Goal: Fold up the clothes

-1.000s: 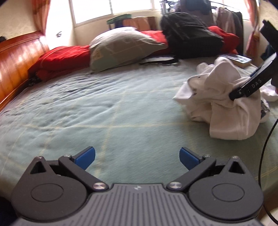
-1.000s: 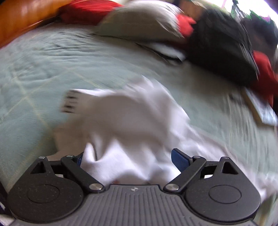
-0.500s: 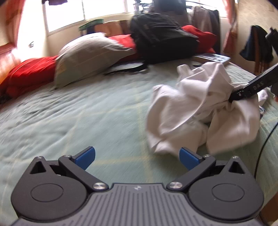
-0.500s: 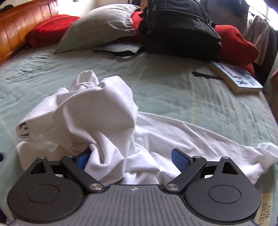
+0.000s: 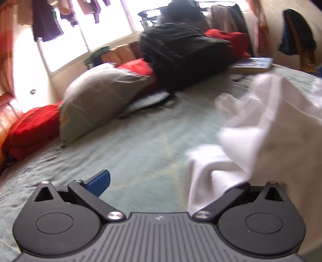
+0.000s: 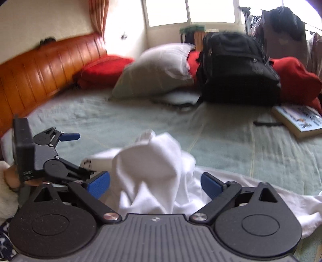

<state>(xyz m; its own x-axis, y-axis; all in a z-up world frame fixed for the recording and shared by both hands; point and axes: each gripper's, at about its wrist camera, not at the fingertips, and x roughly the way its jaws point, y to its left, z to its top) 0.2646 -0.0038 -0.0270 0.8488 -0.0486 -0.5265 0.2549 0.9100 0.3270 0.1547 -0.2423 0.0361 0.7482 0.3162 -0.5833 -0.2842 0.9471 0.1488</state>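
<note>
1. The right claw (image 6: 155, 184) stands spread wide, its blue pads on either side of a bunched hump of the white garment (image 6: 153, 161); neither pad presses the cloth
2. The left claw (image 5: 173, 179) is also spread: its left blue pad (image 5: 99, 182) hangs bare over the bed, while the right finger is hidden under a white fold draped across it
3. In the right wrist view the left claw (image 6: 78, 155) shows from the side at the garment's left edge, with a hand (image 6: 14, 178) behind it
4. The white garment lies crumpled on the near part of the bed, a flatter part spreading off to the right
5. The bed (image 6: 124, 121) wears a pale green cover with faint yellow lines
6. Farther back lie a grey pillow (image 6: 159, 68), red cushions (image 6: 104, 69), a black backpack (image 6: 239, 74) and a book (image 6: 297, 121) near the right side
7. An orange wooden headboard (image 6: 36, 70) runs along the left; bright windows (image 6: 189, 12) fill the far wall, with clothes hanging beside them
</note>
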